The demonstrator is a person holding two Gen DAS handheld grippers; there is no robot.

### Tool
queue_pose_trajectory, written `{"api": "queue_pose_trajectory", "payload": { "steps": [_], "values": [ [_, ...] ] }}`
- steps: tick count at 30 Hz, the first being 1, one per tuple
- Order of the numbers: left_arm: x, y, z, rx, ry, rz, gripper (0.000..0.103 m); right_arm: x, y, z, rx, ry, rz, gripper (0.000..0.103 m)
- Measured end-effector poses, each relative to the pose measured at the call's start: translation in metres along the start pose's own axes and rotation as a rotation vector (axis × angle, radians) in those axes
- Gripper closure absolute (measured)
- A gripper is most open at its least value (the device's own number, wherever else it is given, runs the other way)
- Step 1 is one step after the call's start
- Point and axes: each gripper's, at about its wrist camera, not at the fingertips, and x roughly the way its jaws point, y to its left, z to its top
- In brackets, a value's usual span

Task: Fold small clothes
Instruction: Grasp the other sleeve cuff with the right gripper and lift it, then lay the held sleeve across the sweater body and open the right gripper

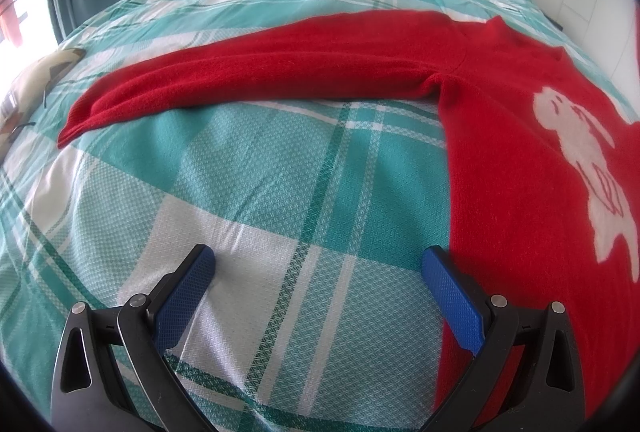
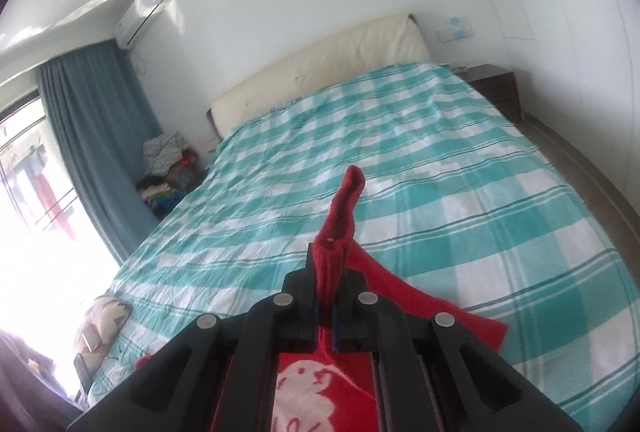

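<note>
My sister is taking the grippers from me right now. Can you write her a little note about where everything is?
Left gripper: open, empty, low over the bedspread beside the sweater's body.
Right gripper: shut on the other sleeve, lifted above the bed.
Sweater: red, white animal facing up, lying flat; one sleeve stretched out sideways.
Done: sweater spread out, one sleeve picked up.
Left: fold both sleeves in, then fold the body.

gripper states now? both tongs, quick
Left tongs: open, empty, over the bedspread beside the red sweater.
Right tongs: closed, holding a bunched sleeve of the sweater, lifted above the bed.
</note>
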Motion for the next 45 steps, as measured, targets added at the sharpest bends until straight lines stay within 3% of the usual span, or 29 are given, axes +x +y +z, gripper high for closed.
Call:
{"api": "queue_pose_trajectory", "payload": {
  "steps": [3,5,6,7,8,11,14,20,26,31,36,41,45],
  "values": [
    [0.0,0.0,0.0,0.0,0.0,0.0,0.0,0.059,0.038,-0.02,-0.06,0.103,0.038,0.099],
    [0.0,0.0,0.0,0.0,0.0,0.0,0.0,0.097,0.052,-0.042,-0.058,0.216,0.081,0.096],
    [0.0,0.0,0.0,0.0,0.0,0.0,0.0,0.115,0.056,-0.055,-0.037,0.287,0.119,0.082],
    [0.0,0.0,0.0,0.0,0.0,0.0,0.0,0.127,0.055,-0.07,-0.004,0.345,0.154,0.048],
    [0.0,0.0,0.0,0.0,0.0,0.0,0.0,0.136,0.053,-0.08,0.034,0.374,0.196,0.029],
    [0.0,0.0,0.0,0.001,0.0,0.002,0.0,0.138,0.045,-0.101,0.112,0.397,0.288,0.029],
    [0.001,-0.001,0.0,0.003,-0.001,0.005,0.0,0.123,0.027,-0.104,0.123,0.375,0.25,0.029],
    [0.001,0.0,0.0,0.004,-0.001,0.007,0.0,0.065,-0.036,-0.116,-0.022,0.32,-0.036,0.029],
    [0.001,-0.001,0.0,0.004,-0.001,0.007,0.0,-0.01,-0.105,-0.165,-0.098,0.269,-0.304,0.029],
    [0.001,-0.001,-0.001,0.003,-0.002,0.006,0.0,-0.048,-0.14,-0.198,-0.121,0.239,-0.462,0.029],
    [0.001,-0.001,0.0,0.004,-0.001,0.007,0.0,-0.048,-0.153,-0.221,-0.102,0.258,-0.504,0.026],
    [0.0,-0.002,-0.001,0.008,0.0,0.013,0.0,-0.042,-0.157,-0.226,-0.086,0.263,-0.51,0.012],
    [0.0,-0.004,-0.001,0.014,-0.002,0.023,0.0,-0.042,-0.159,-0.229,-0.08,0.263,-0.503,0.01]
  ]
}}
